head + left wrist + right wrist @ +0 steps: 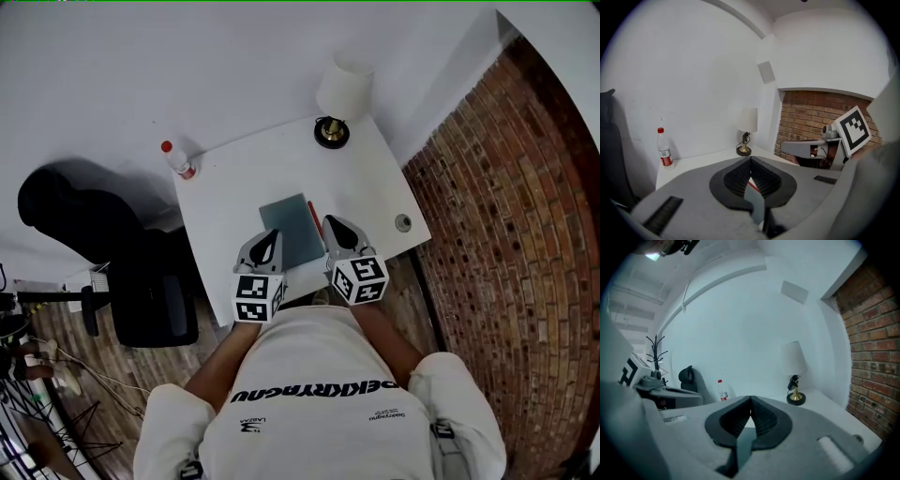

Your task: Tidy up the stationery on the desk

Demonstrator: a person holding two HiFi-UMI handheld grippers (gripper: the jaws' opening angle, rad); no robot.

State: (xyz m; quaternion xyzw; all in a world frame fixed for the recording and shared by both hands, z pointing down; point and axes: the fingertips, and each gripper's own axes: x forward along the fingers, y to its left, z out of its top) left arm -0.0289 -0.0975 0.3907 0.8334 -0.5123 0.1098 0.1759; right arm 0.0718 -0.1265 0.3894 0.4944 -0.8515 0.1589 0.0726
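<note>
1. Grey-green notebook (pixel 292 230) lies flat mid-desk (pixel 366 178), close to your front edge. Red pen (pixel 314 218) sits just beside its right side.
2. Progress: not settled. The pair lies squared up, which fits stationery already tidied or stationery yet to be gathered.
3. Long axes of both run front-to-back, parallel to the desk's sides. Pen's tip end not readable.
4. Your left gripper (pixel 274 238) and right gripper (pixel 332 226) hover at the notebook's near end, jaws pressed together, nothing held.
5. Lamp (pixel 339 98) and bottle (pixel 177 159) stand at the back.
</note>
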